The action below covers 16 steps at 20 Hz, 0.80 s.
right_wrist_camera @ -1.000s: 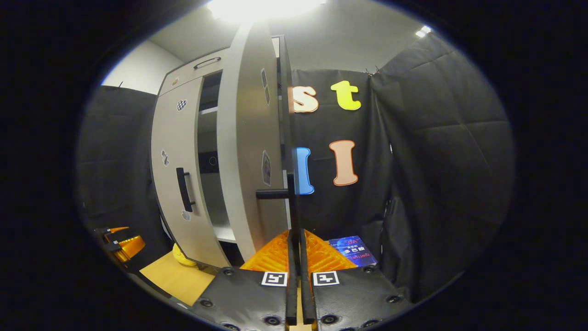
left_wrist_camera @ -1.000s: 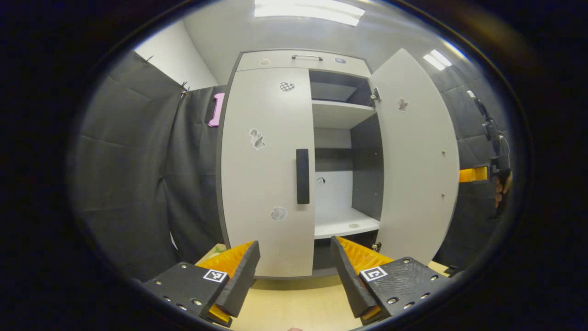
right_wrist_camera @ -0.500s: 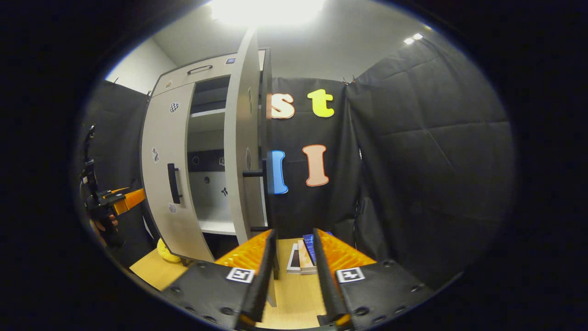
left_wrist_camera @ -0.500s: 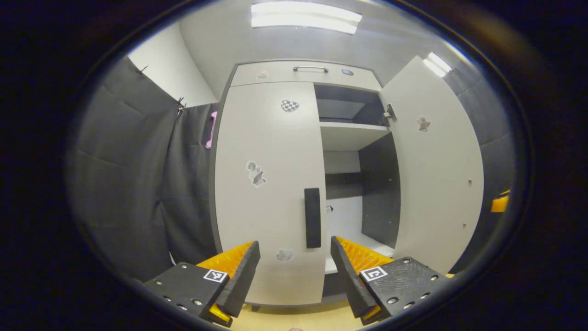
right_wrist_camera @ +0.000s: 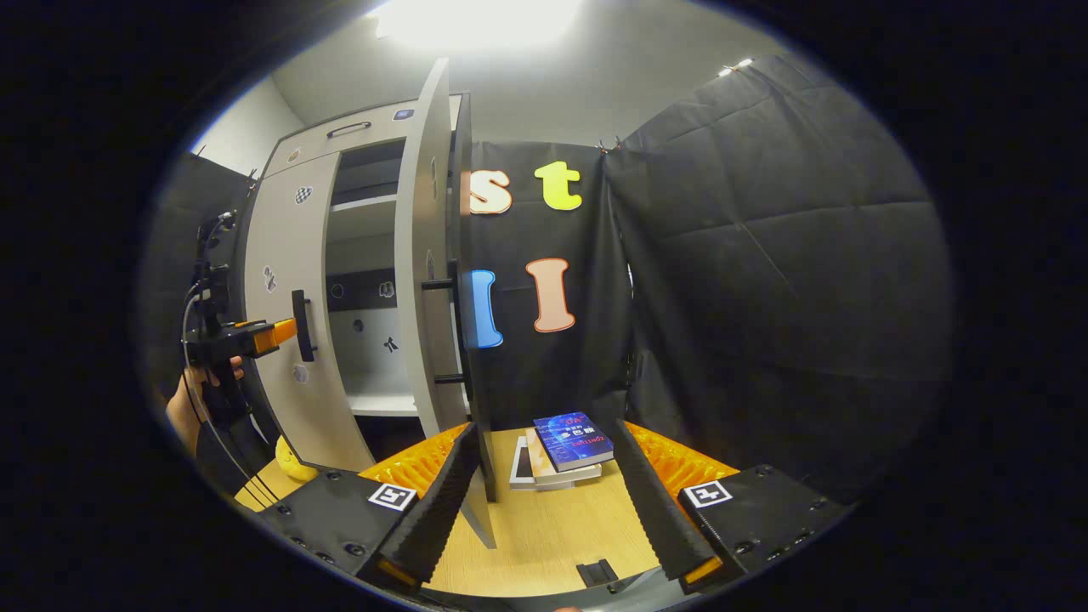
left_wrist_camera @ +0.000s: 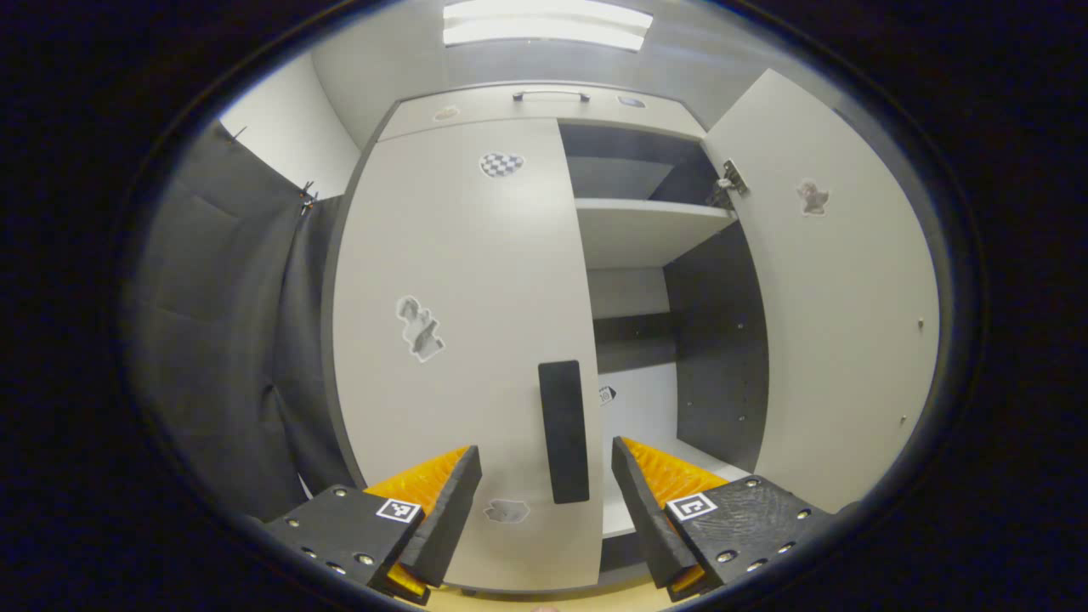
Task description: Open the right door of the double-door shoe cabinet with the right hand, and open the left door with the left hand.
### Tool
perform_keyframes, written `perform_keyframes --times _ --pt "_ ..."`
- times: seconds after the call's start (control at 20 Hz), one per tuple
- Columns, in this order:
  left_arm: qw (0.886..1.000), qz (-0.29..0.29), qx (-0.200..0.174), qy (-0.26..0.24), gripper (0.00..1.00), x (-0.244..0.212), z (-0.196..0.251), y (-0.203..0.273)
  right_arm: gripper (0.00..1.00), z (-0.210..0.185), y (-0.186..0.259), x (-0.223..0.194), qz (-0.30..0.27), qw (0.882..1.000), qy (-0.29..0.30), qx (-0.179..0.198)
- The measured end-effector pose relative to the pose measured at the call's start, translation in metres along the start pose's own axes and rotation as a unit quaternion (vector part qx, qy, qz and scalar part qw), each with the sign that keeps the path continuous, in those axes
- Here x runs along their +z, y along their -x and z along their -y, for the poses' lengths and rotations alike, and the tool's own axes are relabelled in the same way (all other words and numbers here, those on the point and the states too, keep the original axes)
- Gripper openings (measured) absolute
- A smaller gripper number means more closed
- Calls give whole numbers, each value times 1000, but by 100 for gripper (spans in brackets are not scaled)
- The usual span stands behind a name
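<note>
In the left gripper view, my left gripper (left_wrist_camera: 544, 497), fingers apart, has closed in on the shut left door's handle (left_wrist_camera: 564, 430). In the right gripper view, my right gripper (right_wrist_camera: 544, 510) has spread and released the swung-open right door (right_wrist_camera: 422, 280).

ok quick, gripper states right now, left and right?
Left gripper: open, empty, lined up on the left door handle.
Right gripper: open, empty, off the right door, which stands open.
</note>
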State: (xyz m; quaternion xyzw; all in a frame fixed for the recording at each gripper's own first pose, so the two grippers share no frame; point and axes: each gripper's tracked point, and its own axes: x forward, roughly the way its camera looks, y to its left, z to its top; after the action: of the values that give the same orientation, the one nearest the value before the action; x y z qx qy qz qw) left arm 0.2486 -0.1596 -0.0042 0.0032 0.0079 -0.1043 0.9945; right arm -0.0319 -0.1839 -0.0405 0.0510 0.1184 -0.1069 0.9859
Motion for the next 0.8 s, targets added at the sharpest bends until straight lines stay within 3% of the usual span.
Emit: perform_keyframes --times 0.25,0.45,0.55,0.65,0.7,0.8 --pt "999 -33 -25 23 89 -26 13 -31 98 9 2 -18 -20 1000 -13 -9" --pt "1000 -17 -2 13 88 -18 5 -42 98 13 0 -30 -39 999 -15 -15" --pt "1000 -1 14 2 68 -9 -4 -48 99 12 -1 -34 -43 999 -14 -15" --pt "1000 1 3 10 63 -4 3 -47 98 12 -2 -36 -45 999 -10 -15" --pt "1000 1 -1 15 48 -8 6 -55 98 11 -3 -36 -45 999 -8 -16" --pt "1000 -2 0 17 36 -10 8 -59 94 12 -3 -36 -43 999 1 -18"
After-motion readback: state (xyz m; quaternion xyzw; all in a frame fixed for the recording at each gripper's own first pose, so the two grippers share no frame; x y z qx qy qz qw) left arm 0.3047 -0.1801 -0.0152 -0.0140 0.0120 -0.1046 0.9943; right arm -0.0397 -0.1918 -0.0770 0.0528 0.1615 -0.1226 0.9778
